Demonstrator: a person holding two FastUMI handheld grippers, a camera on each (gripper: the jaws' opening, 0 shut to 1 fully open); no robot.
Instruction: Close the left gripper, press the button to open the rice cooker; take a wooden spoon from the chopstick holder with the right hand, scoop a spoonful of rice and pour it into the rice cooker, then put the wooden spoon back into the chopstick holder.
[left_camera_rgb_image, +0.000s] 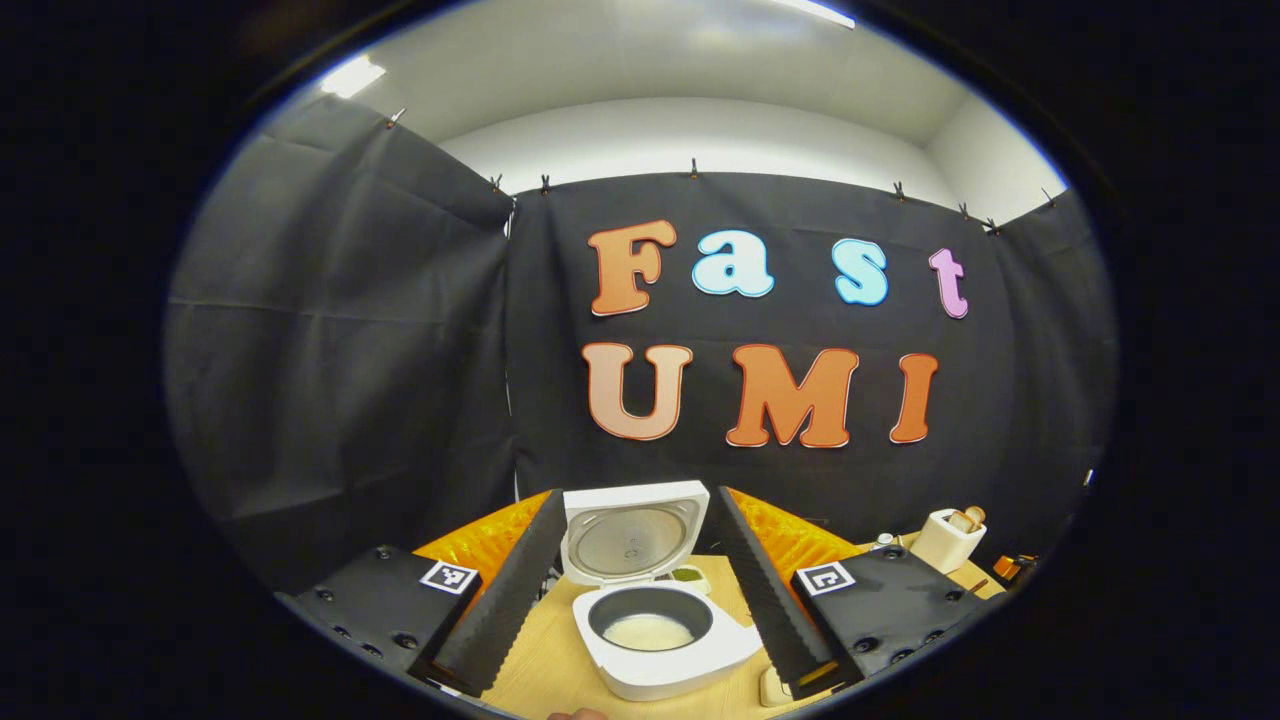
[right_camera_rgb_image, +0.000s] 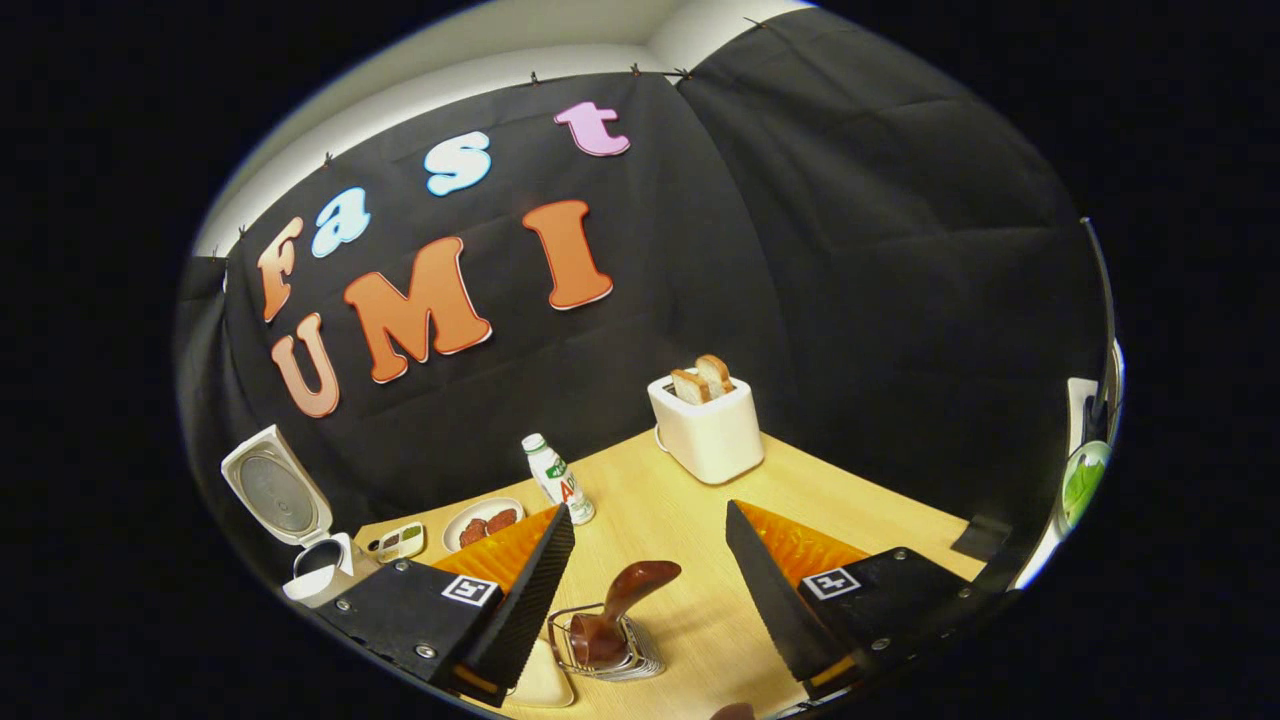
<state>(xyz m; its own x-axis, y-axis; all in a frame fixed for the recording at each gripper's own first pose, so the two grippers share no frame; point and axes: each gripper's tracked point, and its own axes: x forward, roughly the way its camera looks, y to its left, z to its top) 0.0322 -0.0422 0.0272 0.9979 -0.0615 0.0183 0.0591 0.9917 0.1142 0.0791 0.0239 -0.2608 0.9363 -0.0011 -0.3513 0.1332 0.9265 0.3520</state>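
- Left gripper (left_camera_rgb_image: 640, 590) is held spread wide, nothing between its fingers; the rice cooker (left_camera_rgb_image: 660, 640) is framed in the gap, low on the wooden table (left_camera_rgb_image: 540, 670).
- Cooker lid (left_camera_rgb_image: 632, 530) is seen standing upright, fully open; the dark inner pot (left_camera_rgb_image: 650, 620) is exposed, with a pale patch at its bottom.
- A toaster (left_camera_rgb_image: 945, 540) with bread is seen far right in the left gripper view, well apart from the cooker.
- Right gripper (right_camera_rgb_image: 650, 590) is also spread wide and empty, poised above the wire holder (right_camera_rgb_image: 605, 640).
- A brown wooden spoon (right_camera_rgb_image: 625, 600) is seen standing in the holder, leaning, bowl end up; neither finger touches it.
- A pale dish (right_camera_rgb_image: 545, 680) lies just beside the holder, partly hidden by a finger.
- In the right gripper view the cooker (right_camera_rgb_image: 320, 570) is placed at far left, lid up.
- Between cooker and toaster (right_camera_rgb_image: 705, 425): a small tray (right_camera_rgb_image: 400, 542), a plate (right_camera_rgb_image: 484, 522) with reddish pieces, a bottle (right_camera_rgb_image: 558, 480).
- Two bread slices (right_camera_rgb_image: 700, 378) are seen sticking out of the toaster.
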